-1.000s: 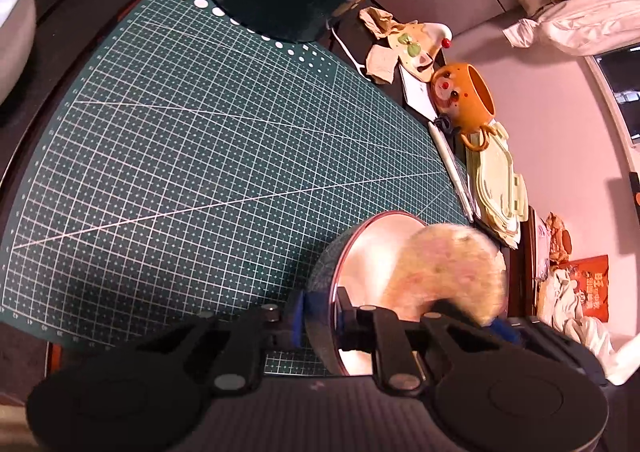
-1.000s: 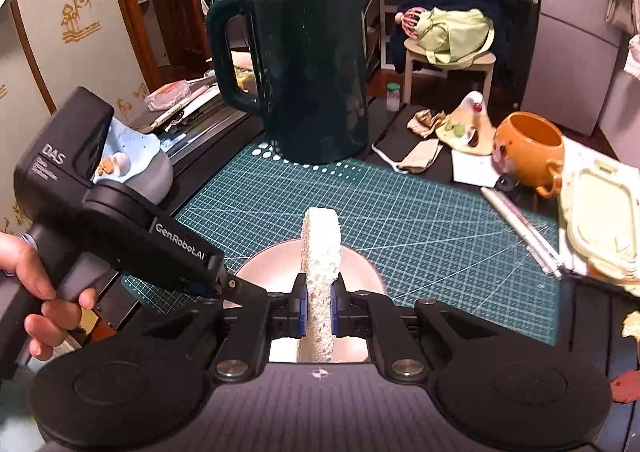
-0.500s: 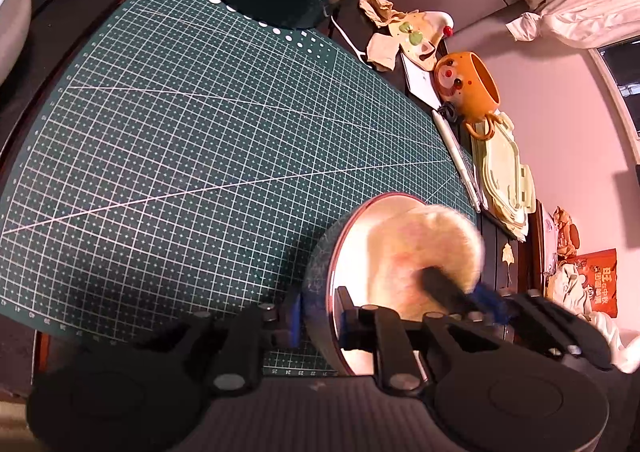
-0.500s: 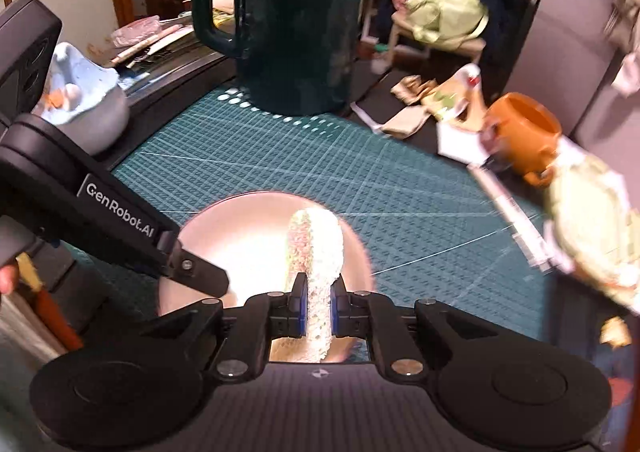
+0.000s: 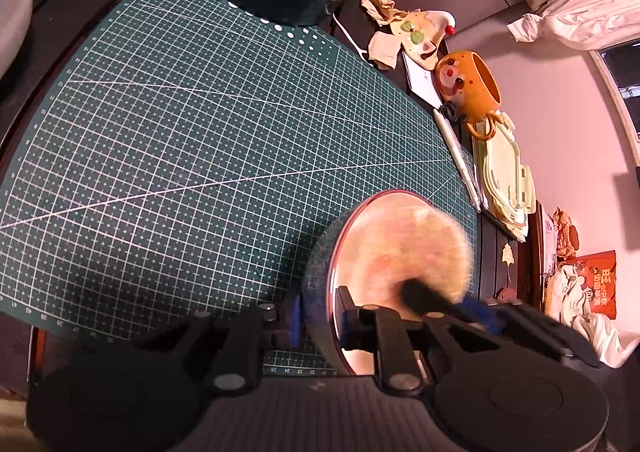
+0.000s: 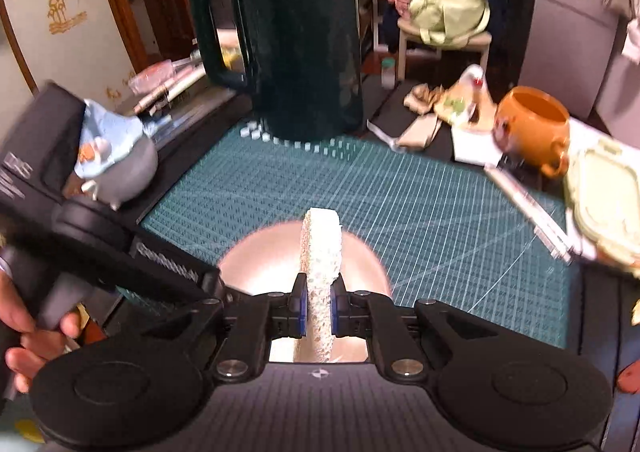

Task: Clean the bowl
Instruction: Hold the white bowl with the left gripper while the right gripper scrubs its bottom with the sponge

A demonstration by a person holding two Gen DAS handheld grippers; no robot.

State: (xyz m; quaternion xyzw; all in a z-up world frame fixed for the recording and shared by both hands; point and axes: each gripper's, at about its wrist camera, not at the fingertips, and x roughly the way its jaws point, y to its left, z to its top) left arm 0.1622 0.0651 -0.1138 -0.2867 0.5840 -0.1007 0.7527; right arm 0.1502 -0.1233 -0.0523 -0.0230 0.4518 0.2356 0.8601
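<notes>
Inside bowl (image 6: 360,264), right gripper (image 6: 319,310)-clamped sponge (image 6: 321,248).

My jaws are pinching a rough, porous sponge (image 6: 320,252); the bowl (image 6: 256,268) is gleaming like smooth polished metal, the gridded cutting mat (image 5: 200,131) looking matt.

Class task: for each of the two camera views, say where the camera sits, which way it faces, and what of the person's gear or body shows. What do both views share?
Left wrist: on the left gripper, facing down; its fingers clamp the bowl rim.
Right wrist: on the right gripper, facing forward-down, pinching the sponge; a hand shows.
Shared: bowl, sponge, cutting mat, orange mug.
</notes>
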